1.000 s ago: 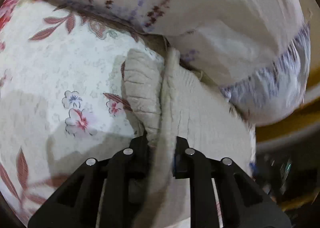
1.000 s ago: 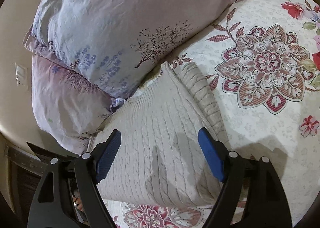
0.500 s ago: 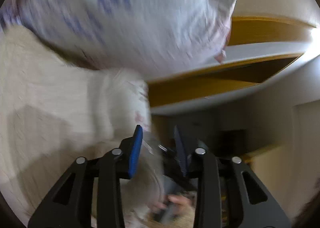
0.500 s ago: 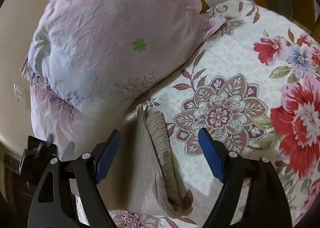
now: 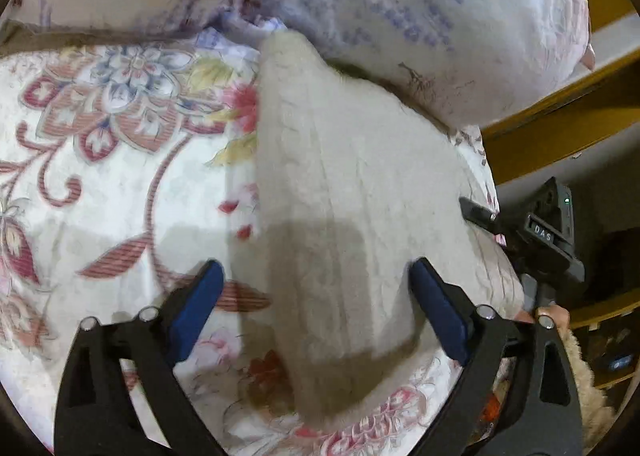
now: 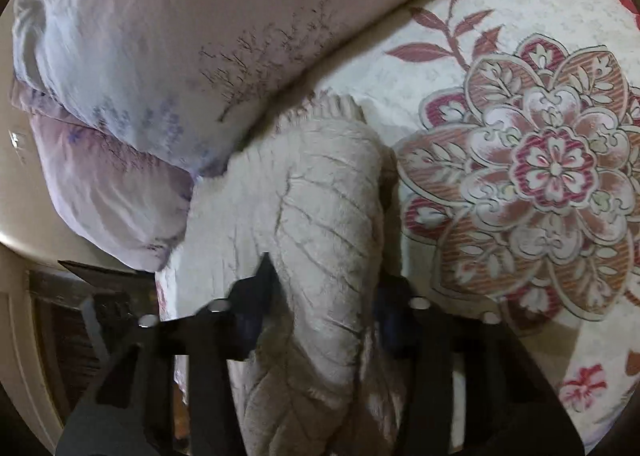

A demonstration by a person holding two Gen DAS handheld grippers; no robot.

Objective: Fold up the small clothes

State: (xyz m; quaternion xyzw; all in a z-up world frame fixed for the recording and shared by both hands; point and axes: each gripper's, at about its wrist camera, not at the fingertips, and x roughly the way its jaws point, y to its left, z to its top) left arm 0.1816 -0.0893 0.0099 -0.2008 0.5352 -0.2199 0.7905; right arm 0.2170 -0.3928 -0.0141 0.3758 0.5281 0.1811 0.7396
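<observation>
A cream knitted garment [image 5: 344,192] lies folded on the floral bedsheet [image 5: 100,160], up against the pillows. My left gripper [image 5: 316,308] is open and empty, its blue pads either side of the garment's near edge and just above it. In the right wrist view the same garment [image 6: 320,216] is bunched up between the fingers. My right gripper [image 6: 324,296] is shut on its thick folded edge. The right gripper's body also shows in the left wrist view [image 5: 540,240] at the bed's right edge.
Two pale lilac pillows [image 6: 160,36] are stacked behind the garment; they also show in the left wrist view [image 5: 440,16]. A yellow wooden bed frame [image 5: 560,128] runs along the right. The sheet with a large flower motif [image 6: 540,176] stretches to the right.
My left gripper let go of the garment, swung away, came back and now stands open over it. My right gripper moved in from open and shut on the garment's folded edge.
</observation>
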